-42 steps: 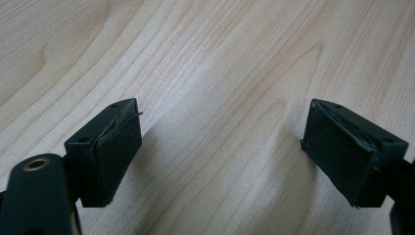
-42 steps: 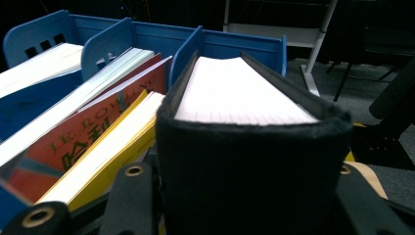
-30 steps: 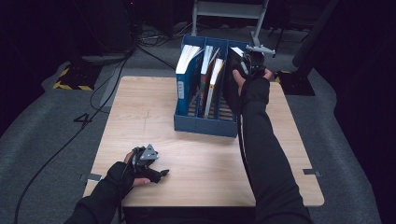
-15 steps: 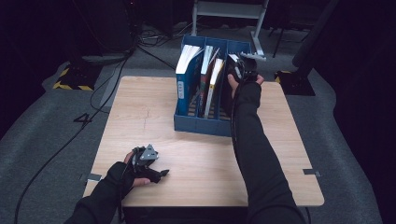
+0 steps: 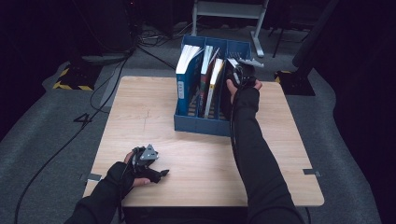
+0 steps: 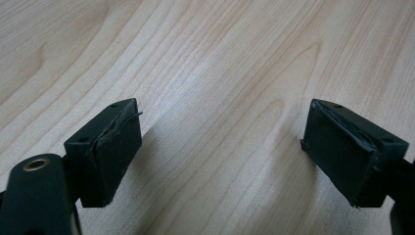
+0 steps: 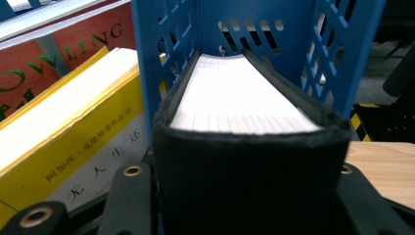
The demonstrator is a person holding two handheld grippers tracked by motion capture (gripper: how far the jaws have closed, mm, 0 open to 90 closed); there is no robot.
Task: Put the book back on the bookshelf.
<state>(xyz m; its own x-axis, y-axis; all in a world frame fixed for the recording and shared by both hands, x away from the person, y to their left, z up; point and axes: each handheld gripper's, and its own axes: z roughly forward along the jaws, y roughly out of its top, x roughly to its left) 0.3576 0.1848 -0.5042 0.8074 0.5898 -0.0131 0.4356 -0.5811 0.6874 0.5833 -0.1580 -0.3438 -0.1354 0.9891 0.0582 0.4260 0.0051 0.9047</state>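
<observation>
High view: your right claw lowers a thick black-covered book into the rightmost slot of the blue plastic file rack, so it stands beside the others. Your left claw idles on the pale wooden worktop.

Left claw view: jaws wide, nothing between.

Right claw view: clamped on the black book's spine. The yellow paperback shows Chinese characters; a red cover reads "WLING".

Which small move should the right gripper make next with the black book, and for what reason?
Probably keep lowering it. The right gripper grips the black book by its spine, and the book sits only partly inside the rightmost compartment of the blue file rack, between its lattice walls. Release should wait until the book stands on the bottom.
</observation>
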